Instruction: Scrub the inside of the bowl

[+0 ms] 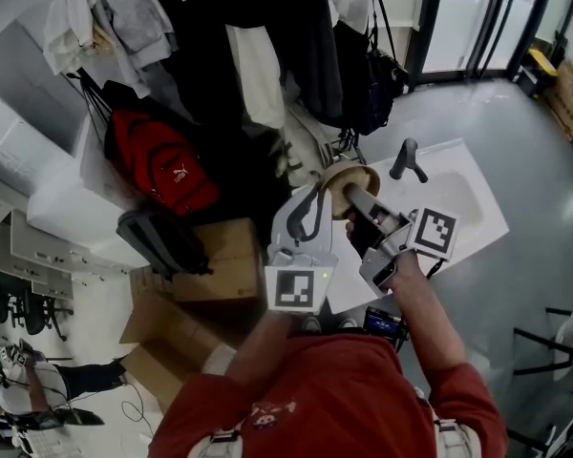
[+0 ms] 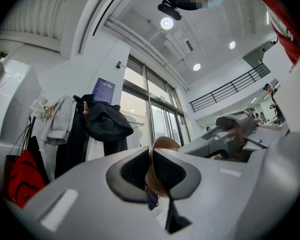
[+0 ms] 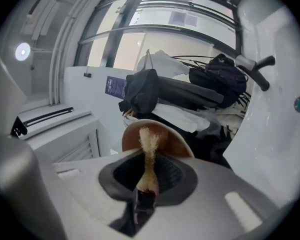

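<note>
Left gripper (image 2: 151, 173): jaws nearly together, clamped on the rim of the wooden bowl (image 2: 166, 145), which is held on edge in the air. Right gripper (image 3: 149, 174): jaws pinch a tan fibrous scrub pad (image 3: 150, 143), tip inside the bowl. White sink (image 1: 468, 198) and dark faucet (image 1: 408, 158) lie just beyond.

My right tool (image 3: 148, 176) swallows the scrubber's (image 3: 150, 144) lower end; its body hides the bowl (image 3: 176, 136) below, leaving me only the 10-to-2 o'clock arc.

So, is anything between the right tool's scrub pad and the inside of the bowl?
Nothing visible. The scrub pad in the right tool points straight into the bowl; the left tool only clamps its rim.
</note>
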`<state>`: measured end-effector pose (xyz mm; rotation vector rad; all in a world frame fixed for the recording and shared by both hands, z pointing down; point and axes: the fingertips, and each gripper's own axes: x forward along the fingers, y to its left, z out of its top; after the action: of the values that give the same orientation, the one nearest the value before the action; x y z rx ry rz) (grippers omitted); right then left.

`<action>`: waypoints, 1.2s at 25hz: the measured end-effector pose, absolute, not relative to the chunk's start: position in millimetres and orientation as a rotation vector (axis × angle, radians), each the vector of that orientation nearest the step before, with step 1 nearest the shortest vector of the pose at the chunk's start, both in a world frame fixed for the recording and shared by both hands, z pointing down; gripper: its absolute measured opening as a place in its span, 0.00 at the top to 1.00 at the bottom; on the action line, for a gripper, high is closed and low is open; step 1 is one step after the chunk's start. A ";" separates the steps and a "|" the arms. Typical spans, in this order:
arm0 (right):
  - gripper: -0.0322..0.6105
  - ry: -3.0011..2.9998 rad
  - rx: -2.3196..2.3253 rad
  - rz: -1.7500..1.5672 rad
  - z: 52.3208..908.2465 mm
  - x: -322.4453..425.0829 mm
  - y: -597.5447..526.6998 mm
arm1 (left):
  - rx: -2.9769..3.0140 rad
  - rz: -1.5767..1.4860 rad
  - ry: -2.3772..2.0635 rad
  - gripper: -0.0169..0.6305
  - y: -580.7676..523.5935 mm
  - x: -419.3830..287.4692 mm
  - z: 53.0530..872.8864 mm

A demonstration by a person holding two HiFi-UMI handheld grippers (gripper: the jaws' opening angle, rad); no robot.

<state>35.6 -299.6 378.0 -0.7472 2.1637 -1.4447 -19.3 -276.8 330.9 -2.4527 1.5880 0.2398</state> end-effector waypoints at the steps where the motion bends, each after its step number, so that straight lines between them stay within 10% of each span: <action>1: 0.87 2.192 -0.767 -1.416 376.9 35.3 -298.9 | -2.448 0.234 1.591 0.92 -277.4 -19.8 331.3; 30: 0.87 2.531 -1.204 -0.282 307.8 63.2 -258.6 | -2.578 0.015 1.941 0.94 -309.3 -56.8 436.6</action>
<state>63.2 -258.6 307.8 -1.2044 2.5307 -0.2817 -56.8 -309.3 436.6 -2.5784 1.9414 0.0149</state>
